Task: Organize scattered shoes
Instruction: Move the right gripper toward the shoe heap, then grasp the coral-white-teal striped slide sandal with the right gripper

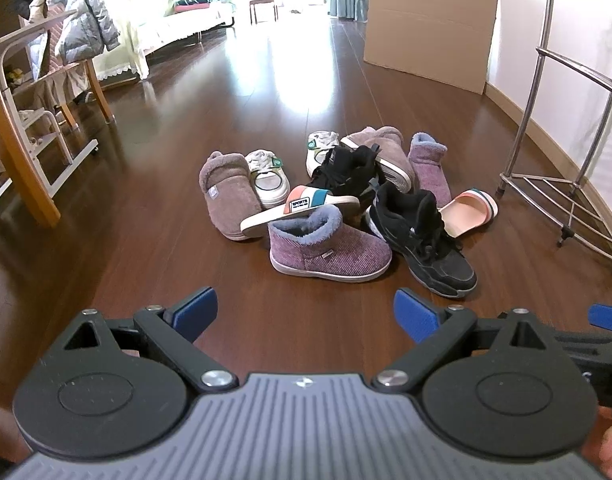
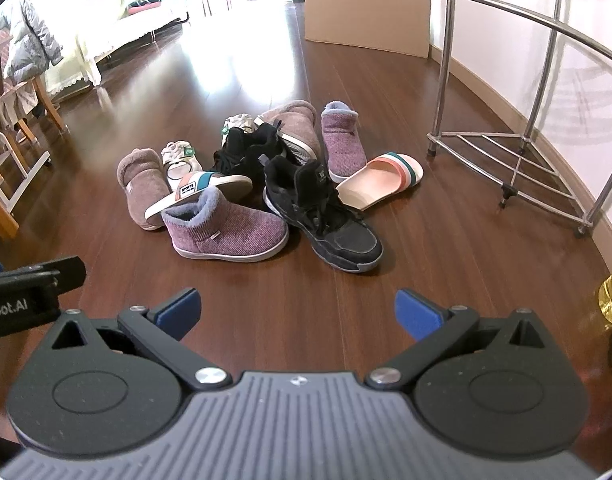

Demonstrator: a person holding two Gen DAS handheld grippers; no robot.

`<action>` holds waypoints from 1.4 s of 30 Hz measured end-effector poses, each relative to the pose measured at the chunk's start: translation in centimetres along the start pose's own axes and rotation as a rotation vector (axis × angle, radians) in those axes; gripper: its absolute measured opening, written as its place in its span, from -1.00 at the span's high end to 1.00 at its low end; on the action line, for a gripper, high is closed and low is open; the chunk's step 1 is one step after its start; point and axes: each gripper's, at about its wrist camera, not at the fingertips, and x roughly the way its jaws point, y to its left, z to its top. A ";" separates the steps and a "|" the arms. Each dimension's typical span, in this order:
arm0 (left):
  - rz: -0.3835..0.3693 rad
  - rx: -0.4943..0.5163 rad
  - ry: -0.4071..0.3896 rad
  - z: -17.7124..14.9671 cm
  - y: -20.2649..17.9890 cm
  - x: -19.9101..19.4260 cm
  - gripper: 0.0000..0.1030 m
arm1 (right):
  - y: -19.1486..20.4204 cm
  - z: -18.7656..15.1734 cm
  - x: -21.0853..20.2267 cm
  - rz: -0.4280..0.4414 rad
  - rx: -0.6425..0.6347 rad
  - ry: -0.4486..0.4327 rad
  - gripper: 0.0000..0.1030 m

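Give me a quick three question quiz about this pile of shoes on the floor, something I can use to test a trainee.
1. True or false: the left tongs and the right tongs are both open and hold nothing.
2. Which shoe leans on the collar of the nearest purple boot? A) striped slide sandal B) black sneaker C) white sneaker
3. Fill in: the second slide sandal lies on the floor between the pile and the metal ____.

Key: 1 true; 2 A; 3 rack.
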 end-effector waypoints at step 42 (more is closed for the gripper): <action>-0.118 0.527 0.055 11.3 -10.7 12.0 -0.91 | -12.7 9.5 5.0 0.042 -0.305 -0.106 -0.99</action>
